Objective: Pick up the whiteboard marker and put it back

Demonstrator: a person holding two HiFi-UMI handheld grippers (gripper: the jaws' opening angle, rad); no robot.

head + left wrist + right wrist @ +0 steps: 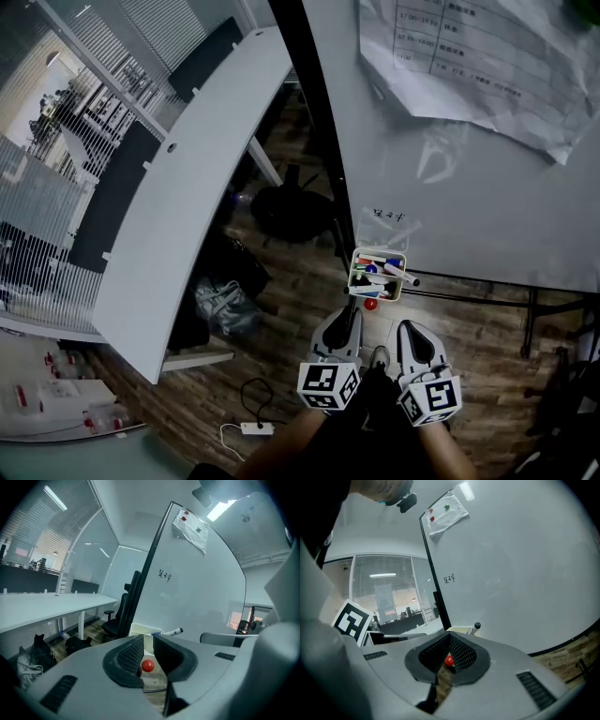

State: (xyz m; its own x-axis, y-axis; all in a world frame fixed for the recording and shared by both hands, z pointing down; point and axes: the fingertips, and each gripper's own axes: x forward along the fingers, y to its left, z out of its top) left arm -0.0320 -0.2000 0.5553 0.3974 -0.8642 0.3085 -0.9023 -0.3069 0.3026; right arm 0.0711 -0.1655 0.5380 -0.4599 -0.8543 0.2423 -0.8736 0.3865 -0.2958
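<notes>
A small cream tray holding several markers hangs at the foot of the whiteboard. One white marker with a black cap sticks out over its right rim; it also shows as a marker and a marker in the gripper views. A red ball sits just below the tray. My left gripper points at the tray from below, open by a narrow gap with nothing in it. My right gripper hovers beside it, its tips together and empty.
A long white desk runs along the left, with a black office chair and a grey bag on the wood floor. A power strip lies near my feet. A printed sheet hangs on the board.
</notes>
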